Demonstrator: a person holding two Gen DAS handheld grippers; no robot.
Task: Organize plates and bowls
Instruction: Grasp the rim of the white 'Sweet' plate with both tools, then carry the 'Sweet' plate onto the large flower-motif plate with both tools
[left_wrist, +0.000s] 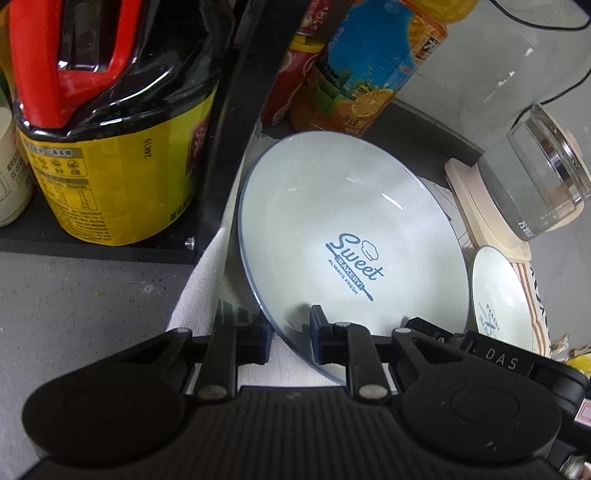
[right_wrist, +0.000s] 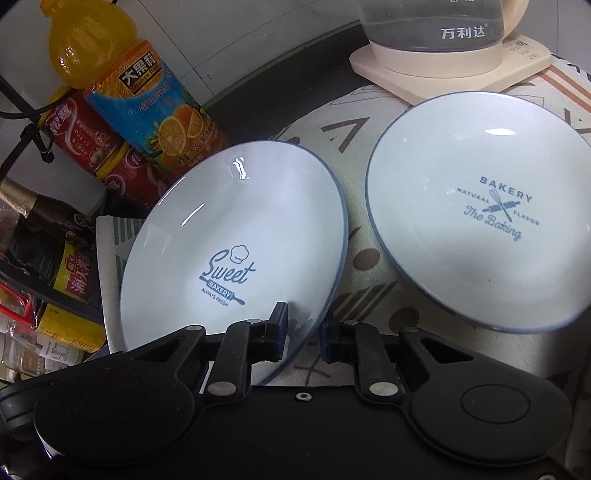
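Note:
A white plate printed "Sweet Bakery" (left_wrist: 332, 221) (right_wrist: 229, 229) sits tilted, with both grippers on its rim from opposite sides. My left gripper (left_wrist: 291, 338) is shut on the near left rim, one blue pad inside the plate and one outside. My right gripper (right_wrist: 303, 332) is shut on the plate's lower right rim in the same way. Its black body (left_wrist: 498, 362) shows at the plate's right edge in the left wrist view. A second white plate printed "Bakery Natural Flavor" (right_wrist: 480, 206) (left_wrist: 498, 291) lies to the right on the patterned cloth (right_wrist: 369, 258).
A glass kettle (right_wrist: 436, 33) (left_wrist: 543, 177) on a cream base stands behind the second plate. An orange juice bottle (right_wrist: 147, 110) (left_wrist: 369, 74) and red cans (right_wrist: 85, 136) crowd the back left. A black shelf post (left_wrist: 229, 129) and a yellow-labelled jug (left_wrist: 110, 147) stand left.

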